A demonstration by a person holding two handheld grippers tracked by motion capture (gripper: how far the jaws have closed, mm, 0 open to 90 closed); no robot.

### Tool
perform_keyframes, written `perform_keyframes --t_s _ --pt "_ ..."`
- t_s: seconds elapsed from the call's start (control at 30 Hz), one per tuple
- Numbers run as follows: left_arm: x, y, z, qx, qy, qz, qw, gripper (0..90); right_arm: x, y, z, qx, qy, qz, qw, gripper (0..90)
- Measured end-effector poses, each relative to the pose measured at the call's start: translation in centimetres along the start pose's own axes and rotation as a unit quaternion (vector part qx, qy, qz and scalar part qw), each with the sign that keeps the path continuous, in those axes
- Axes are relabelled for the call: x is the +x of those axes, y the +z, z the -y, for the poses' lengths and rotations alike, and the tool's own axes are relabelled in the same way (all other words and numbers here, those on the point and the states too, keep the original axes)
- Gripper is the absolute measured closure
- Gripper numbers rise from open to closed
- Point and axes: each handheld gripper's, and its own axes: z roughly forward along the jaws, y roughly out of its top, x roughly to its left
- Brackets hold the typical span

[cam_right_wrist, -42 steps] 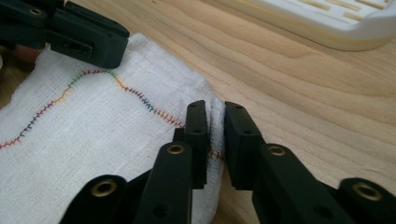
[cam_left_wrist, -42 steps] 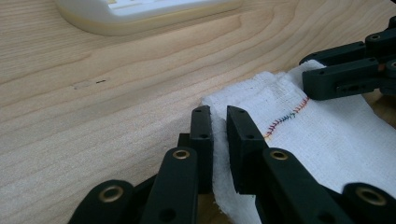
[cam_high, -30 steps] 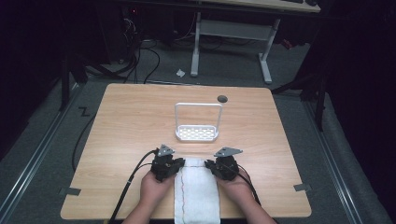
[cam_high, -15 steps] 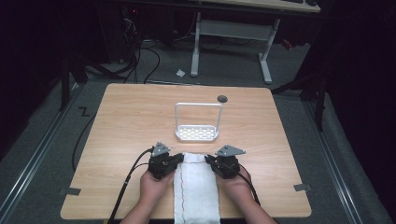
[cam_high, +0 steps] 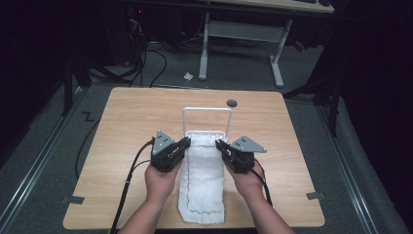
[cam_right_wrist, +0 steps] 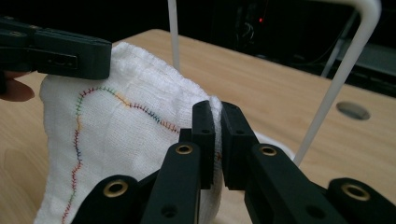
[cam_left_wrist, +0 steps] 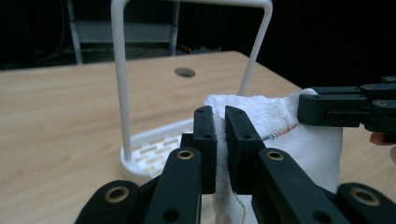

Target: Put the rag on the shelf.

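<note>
- Pinching the white cloth [cam_high: 202,175] by its far corners, my left gripper [cam_high: 182,145] and right gripper [cam_high: 221,146] hold it just short of the white rack [cam_high: 207,111].
- Next, I judge, both must rise together to drape it over the rack's top bar.

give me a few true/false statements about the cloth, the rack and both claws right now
1. The left claw is clamped on an edge of the white cloth. True.
2. The right claw is open and holds nothing. False: it is shut on the cloth's other corner.
3. The cloth already hangs over the top bar of the white rack. False: its lifted end is near the rack's base, below the bar.
4. The cloth has multicoloured stitching along its edge. True.
5. The rack lies tipped on its side. False: it stands upright on the table.
</note>
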Motion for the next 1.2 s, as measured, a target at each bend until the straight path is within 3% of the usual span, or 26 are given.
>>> perform_keyframes --t_s 0.23,0.4,0.57,0.9,1.2 --pt "-0.8 -0.6 -3.4 -0.032 0.028 -0.006 0.9991 83.6 -0.6 -1.4 -3.9 -0.045 -0.007 0.01 0.9989 85.9" --pt "-1.2 -1.4 -5.2 -0.057 0.043 -0.009 0.9974 83.6 -0.5 -2.0 -5.3 -0.065 -0.015 0.016 0.9976 85.9" --pt "-1.6 -2.2 -7.2 -0.089 0.057 -0.007 0.9944 83.6 -0.3 -2.9 -7.3 -0.097 -0.024 0.017 0.9948 85.9" --pt "-1.6 -3.0 -10.4 -0.126 0.078 -0.009 0.9889 83.7 -0.6 -4.0 -10.7 -0.14 -0.033 0.02 0.9894 85.9" --pt "-1.8 -3.0 -11.3 -0.136 0.081 -0.006 0.9874 83.8 -0.8 -4.5 -12.1 -0.151 -0.037 0.021 0.9876 86.0"
